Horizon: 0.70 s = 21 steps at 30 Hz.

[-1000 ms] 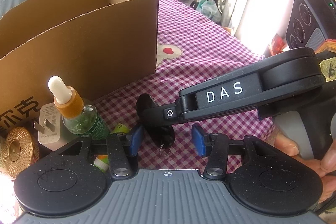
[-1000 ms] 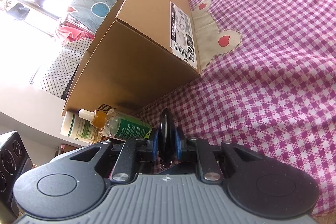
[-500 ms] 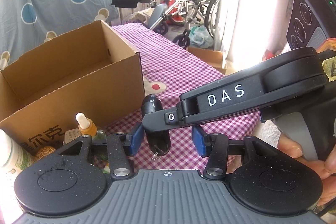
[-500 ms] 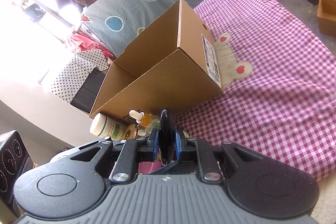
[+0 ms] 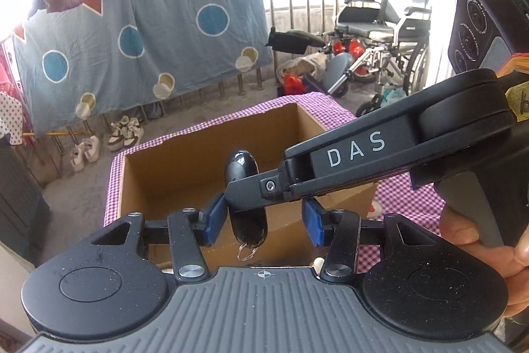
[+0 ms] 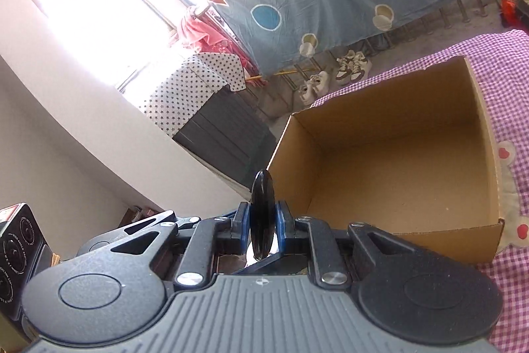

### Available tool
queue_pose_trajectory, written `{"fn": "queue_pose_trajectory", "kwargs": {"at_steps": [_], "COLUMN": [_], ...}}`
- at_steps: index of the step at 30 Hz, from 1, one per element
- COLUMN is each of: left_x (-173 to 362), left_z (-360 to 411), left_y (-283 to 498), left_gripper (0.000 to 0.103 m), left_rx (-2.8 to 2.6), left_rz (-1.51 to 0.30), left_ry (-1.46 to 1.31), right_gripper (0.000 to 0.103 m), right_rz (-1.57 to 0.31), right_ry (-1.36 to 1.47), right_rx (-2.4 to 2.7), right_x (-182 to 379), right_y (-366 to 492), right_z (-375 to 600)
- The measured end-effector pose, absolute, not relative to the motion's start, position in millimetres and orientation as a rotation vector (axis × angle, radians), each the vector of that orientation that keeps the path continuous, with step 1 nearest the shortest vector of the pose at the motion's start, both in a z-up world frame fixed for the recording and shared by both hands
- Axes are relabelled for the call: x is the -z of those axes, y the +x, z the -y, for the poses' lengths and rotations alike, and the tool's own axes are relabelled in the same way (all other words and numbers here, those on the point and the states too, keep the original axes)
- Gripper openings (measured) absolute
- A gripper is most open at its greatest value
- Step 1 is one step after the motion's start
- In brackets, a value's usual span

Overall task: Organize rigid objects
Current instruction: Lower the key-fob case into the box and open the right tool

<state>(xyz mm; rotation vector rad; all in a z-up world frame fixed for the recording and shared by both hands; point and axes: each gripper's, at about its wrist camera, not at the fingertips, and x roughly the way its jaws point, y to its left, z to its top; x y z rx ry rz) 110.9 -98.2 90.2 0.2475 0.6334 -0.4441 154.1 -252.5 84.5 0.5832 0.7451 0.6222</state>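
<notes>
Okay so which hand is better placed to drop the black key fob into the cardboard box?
Right. The right gripper is already shut on the key fob, just at the open cardboard box. The left gripper is open and holds nothing.

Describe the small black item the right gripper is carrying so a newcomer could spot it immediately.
Start at the open cardboard box on the pink checked cloth. Just in front of its opening, the right gripper pinches a glossy black oval key fob between blue fingers. A small metal ring hanging from its lower end marks it out.
</notes>
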Motion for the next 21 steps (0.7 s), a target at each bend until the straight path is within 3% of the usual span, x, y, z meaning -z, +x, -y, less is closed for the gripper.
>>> {"fn": "queue_pose_trajectory", "kwargs": {"at_steps": [11, 21], "left_x": [-36, -21], "left_z": [91, 86], "left_y": [245, 273], "left_gripper": [0.049, 0.049], "left_rx": [0.348, 0.278], "left_rz": [-0.891, -0.925], "left_ry": [0.248, 0.294], "right_gripper": [0.018, 0.019], "right_rz": [-1.126, -1.224], "right_ry": [0.718, 0.757], "right_rx": [-0.570, -0.445], "right_x": [-25, 38], "right_y": [334, 393], "right_z": [208, 190]}}
